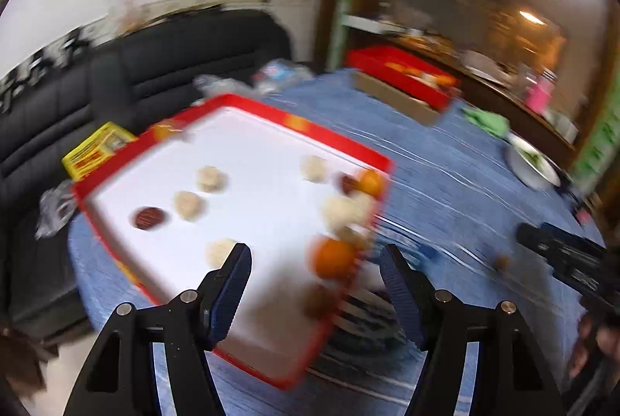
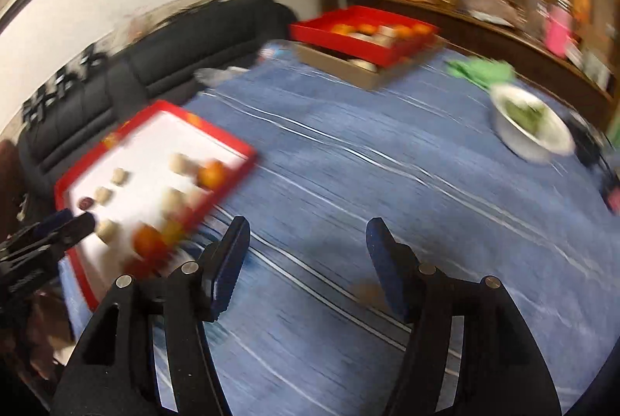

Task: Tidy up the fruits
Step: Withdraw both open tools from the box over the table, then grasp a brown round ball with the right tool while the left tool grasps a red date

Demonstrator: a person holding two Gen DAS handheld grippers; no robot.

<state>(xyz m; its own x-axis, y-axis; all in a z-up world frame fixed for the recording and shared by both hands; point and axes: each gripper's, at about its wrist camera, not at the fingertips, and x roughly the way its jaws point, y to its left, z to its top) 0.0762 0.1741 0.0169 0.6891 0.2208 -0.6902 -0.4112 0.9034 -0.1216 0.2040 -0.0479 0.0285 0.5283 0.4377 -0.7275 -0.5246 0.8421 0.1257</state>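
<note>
Both frames are motion-blurred, so fine detail is out.

Left gripper (image 1: 314, 259): jaws about half open, nothing between the pads. It hangs over the near right corner of the red-rimmed tray (image 1: 232, 102). The nearest orange (image 1: 334, 258) sits in the gap between the fingertips as seen from the left wrist, below and slightly ahead; whether it is within pad reach cannot be told. A second orange (image 1: 370, 182) lies further up the tray's right edge, with pale round pieces (image 1: 211, 178) and a dark one (image 1: 149, 218) scattered across the white floor.

Right gripper (image 2: 306, 232): also about half open, empty, over bare blue cloth (image 2: 387, 164). The tray lies well to its left; only a small brown blur (image 2: 366, 292) lies by its right finger, identity unclear.

A second red tray (image 2: 364, 32), on a cardboard box at the far side of the table, already holds oranges; likely the sorting target.

Key relation: the fruit lies under the left jaws and off to the side of the right ones, so the left hand is the nearer for the next pick. The orange is round, so no axis to align; a straight drop should do.
</note>
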